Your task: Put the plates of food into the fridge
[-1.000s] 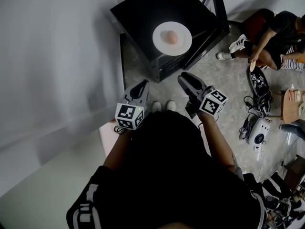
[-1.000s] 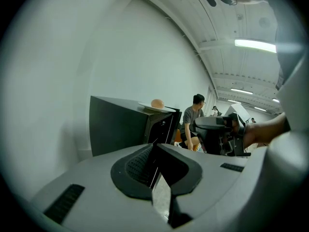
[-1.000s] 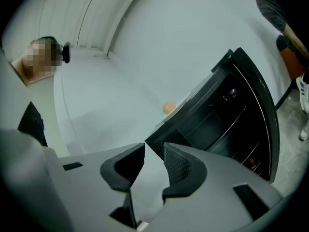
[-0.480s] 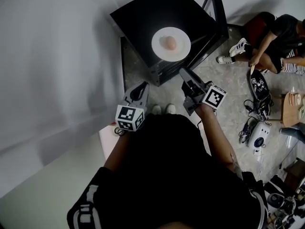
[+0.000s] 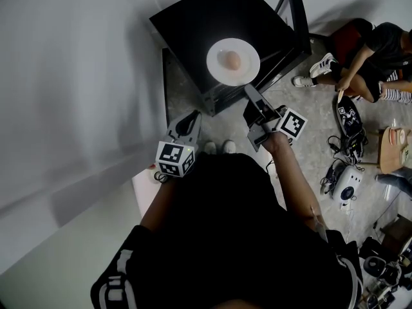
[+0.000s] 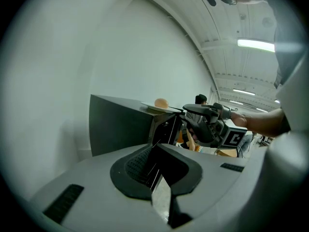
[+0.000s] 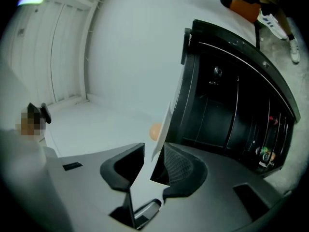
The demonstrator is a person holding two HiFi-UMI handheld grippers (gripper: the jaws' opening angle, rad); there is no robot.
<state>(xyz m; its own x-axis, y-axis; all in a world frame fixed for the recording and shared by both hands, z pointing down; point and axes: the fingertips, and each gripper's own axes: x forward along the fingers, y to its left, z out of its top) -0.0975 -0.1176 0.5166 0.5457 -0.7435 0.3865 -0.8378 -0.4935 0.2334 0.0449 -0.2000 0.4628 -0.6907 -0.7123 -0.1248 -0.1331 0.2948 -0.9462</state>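
Pick-up step: the right gripper (image 5: 250, 94) holds its jaws apart around the near rim of the round white food plate (image 5: 217, 66) atop the black cabinet fridge (image 5: 193, 24), so clamping it seems next.

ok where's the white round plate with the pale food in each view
Head view: white round plate upper centre, atop the black fridge.
Left gripper view: plate at centre, on the fridge's top.
Right gripper view: plate edge-on, a white sliver above the jaws.
Shared landmark: the black fridge.
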